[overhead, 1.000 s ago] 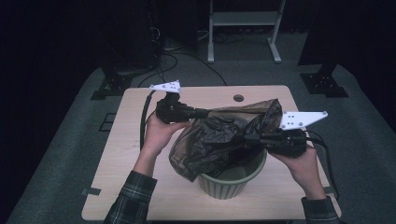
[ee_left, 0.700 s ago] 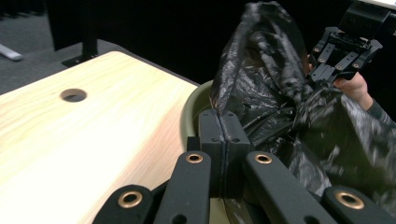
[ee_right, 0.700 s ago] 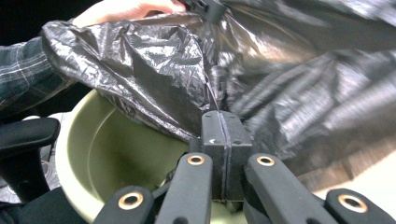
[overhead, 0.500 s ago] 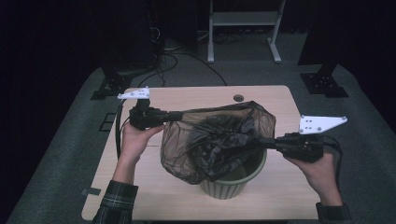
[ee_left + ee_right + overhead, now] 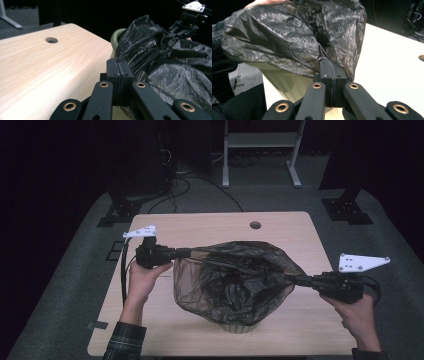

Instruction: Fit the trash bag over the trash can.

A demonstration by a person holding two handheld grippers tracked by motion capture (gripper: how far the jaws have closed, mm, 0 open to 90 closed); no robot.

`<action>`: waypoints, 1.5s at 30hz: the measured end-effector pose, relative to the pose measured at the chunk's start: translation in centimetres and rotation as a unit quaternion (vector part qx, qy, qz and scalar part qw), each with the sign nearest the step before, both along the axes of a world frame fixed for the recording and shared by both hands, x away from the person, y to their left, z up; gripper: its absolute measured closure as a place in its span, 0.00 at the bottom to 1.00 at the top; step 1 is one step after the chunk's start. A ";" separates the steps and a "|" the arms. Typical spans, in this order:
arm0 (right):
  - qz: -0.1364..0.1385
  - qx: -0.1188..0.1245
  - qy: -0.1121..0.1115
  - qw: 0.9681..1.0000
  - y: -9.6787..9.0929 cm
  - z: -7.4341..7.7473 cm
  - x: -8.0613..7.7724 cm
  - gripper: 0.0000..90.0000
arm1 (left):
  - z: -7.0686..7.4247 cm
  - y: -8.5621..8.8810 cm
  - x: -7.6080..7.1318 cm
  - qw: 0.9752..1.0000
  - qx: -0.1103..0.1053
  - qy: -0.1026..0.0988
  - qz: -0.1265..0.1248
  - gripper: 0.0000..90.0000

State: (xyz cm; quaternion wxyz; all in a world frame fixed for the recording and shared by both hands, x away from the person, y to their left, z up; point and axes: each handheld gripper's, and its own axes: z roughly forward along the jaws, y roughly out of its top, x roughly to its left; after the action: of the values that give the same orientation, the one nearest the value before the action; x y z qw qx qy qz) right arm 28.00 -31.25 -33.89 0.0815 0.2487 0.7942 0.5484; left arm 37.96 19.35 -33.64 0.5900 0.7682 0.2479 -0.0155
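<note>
A thin black plastic bag (image 5: 235, 280) hangs stretched wide between both grippers over a pale green bin (image 5: 240, 327), which it mostly covers. My left gripper (image 5: 192, 252) is shut on the bag's rim at its left side. My right gripper (image 5: 295, 280) is shut on the rim at the right. In the left gripper view the closed jaws (image 5: 120, 65) pinch the crinkled bag (image 5: 170, 67) beside the bin's rim (image 5: 116, 37), with the other gripper (image 5: 186, 23) beyond. In the right gripper view the jaws (image 5: 332, 66) clamp bag film (image 5: 294, 35) above the bin's ribbed wall (image 5: 284, 80).
The light wooden table (image 5: 280, 225) has a cable hole (image 5: 255, 225) near its far edge. On the dark floor behind stand a white metal frame (image 5: 260, 150) and black stand bases (image 5: 347, 207). A cable (image 5: 123, 280) trails from the left gripper.
Both hands have moved apart and lower. The bag's mouth has been pulled from a bunched heap into a wide opening over the bin.
</note>
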 end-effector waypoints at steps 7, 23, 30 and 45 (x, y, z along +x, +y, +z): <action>-0.010 -0.010 0.015 1.000 -0.5 -1.6 -0.1 1.00 | -1.8 -1.6 -0.2 1.000 0.009 0.009 -0.012 0.99; -0.011 0.016 -0.011 1.000 -0.8 0.5 -0.5 0.74 | -1.4 -1.9 -1.2 1.000 -0.001 -0.010 -0.017 0.97; -0.019 0.023 -0.058 0.998 -0.2 3.4 -0.8 0.63 | -0.6 -2.0 -1.4 1.000 -0.004 -0.019 -0.019 0.97; -0.033 -0.019 -0.042 0.998 2.9 2.4 3.0 0.96 | 1.1 -1.7 -2.3 0.998 0.003 -0.063 -0.006 0.49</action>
State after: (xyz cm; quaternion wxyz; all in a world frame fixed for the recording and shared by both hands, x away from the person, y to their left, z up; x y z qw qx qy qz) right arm 31.00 -28.39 -31.45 0.1377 0.2497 0.7920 0.5399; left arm 35.67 17.60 -32.57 0.6019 0.7711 0.2056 0.0301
